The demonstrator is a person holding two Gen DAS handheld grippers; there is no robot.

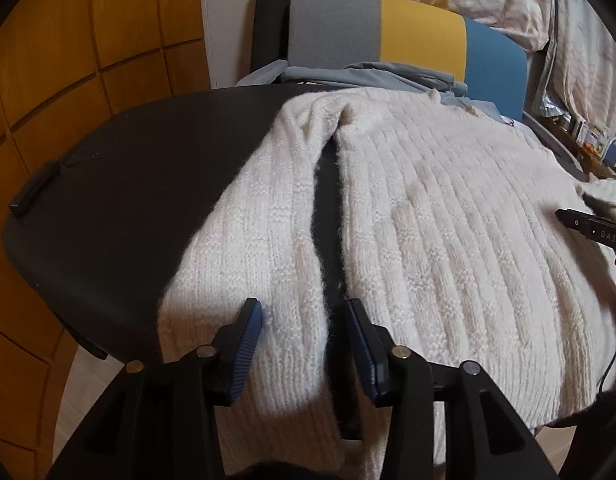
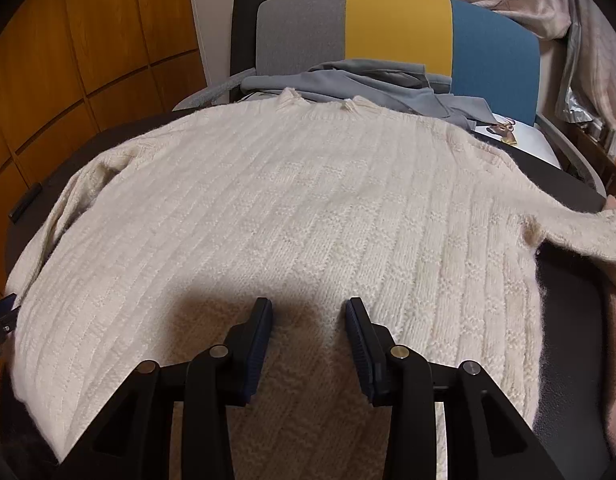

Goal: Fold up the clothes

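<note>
A cream ribbed knit sweater (image 1: 448, 216) lies spread flat on a dark round table (image 1: 119, 208). Its left sleeve (image 1: 243, 240) lies alongside the body with a dark gap between them. My left gripper (image 1: 303, 320) is open, its jaws straddling the end of that sleeve near the hem. In the right wrist view the sweater (image 2: 308, 208) fills the table, its right sleeve (image 2: 588, 232) stretching off to the right. My right gripper (image 2: 308, 316) is open and empty just above the lower middle of the sweater. The right gripper's tip (image 1: 592, 228) shows at the right edge of the left view.
A chair with a grey, yellow and blue back (image 2: 396, 24) stands behind the table, with grey-blue clothes (image 2: 368, 80) piled on its seat. Wooden panels (image 1: 67, 40) line the left wall. Bedding and clutter (image 1: 568, 40) are at the far right. A small black device (image 1: 31, 188) lies on the table's left edge.
</note>
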